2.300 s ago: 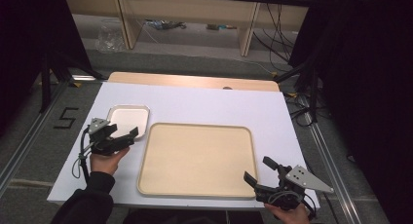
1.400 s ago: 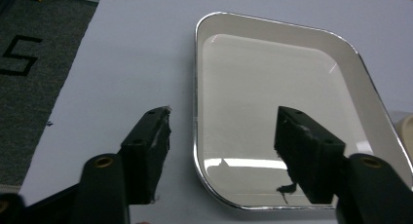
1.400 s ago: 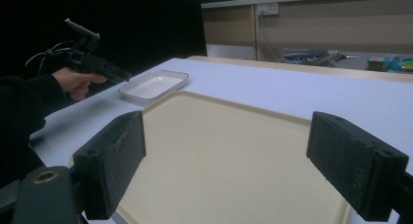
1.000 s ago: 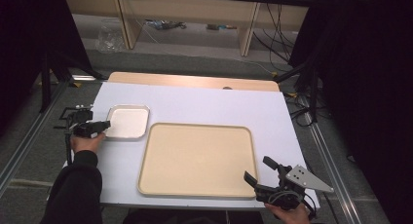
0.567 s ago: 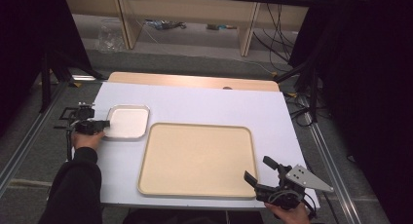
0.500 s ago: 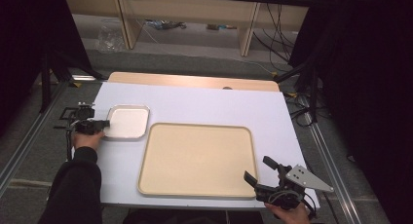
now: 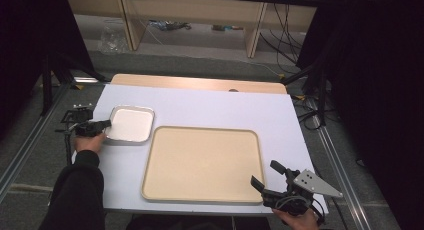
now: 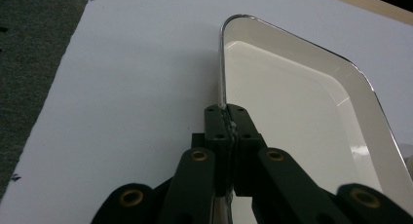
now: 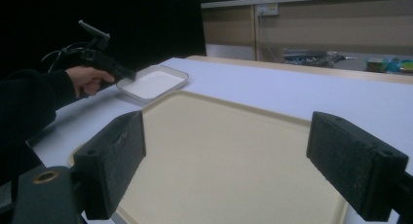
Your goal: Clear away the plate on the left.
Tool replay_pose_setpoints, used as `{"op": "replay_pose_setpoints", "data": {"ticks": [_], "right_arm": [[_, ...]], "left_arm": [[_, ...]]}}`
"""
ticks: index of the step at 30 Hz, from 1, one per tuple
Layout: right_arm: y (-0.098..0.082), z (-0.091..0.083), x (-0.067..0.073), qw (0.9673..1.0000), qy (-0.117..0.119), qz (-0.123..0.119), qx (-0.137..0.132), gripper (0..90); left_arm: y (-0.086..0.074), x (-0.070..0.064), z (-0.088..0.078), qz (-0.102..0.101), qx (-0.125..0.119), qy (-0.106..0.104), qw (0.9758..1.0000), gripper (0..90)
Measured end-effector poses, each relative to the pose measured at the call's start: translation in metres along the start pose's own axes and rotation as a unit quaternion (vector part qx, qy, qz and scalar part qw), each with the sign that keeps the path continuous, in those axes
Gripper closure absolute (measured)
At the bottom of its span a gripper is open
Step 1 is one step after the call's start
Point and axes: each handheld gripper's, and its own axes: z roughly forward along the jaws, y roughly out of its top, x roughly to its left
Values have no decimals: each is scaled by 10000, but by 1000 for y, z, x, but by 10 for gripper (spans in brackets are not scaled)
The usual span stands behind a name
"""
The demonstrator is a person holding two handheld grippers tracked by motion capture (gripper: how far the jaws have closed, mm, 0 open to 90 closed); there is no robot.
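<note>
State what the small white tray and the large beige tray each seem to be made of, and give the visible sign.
Small white tray: probably enamelled or coated metal; its thin rolled rim shines silver and the glossy inside shows highlights. Large beige tray: likely plastic; matt, even colour, rounded moulded rim.

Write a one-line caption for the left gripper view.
Left gripper shut on the rim of the small white tray, which lies on the white table.
</note>
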Motion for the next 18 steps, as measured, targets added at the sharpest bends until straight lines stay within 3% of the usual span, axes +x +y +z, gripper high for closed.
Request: {"op": "replay_pose_setpoints", "data": {"ticks": [3, 7, 9, 10, 12, 13, 18], "right_arm": [[0, 1, 0, 9999, 61, 46, -107, 152], [0, 0, 0, 9999, 64, 102, -6, 151], [0, 1, 0, 9999, 58, 93, -83, 152], [0, 1, 1, 9997, 93, 202, -38, 152], [0, 0, 1, 9997, 99, 237, -55, 151], [0, 1, -1, 9999, 39, 51, -115, 151], [1, -1, 0, 9999, 17, 170, -20, 151]], "left_arm": [[2, 1, -2, 15, -95, 10, 10000, 884], [2, 4, -7, -200, -228, -119, 9995, 884], [3, 6, -8, -346, -276, -203, 9988, 884], [3, 6, -9, -410, -301, -235, 9984, 884], [4, 5, -11, -438, -364, -310, 9979, 884], [4, 4, -12, -425, -363, -344, 9978, 884], [5, 0, -17, -477, -357, -474, 9971, 884]]}}
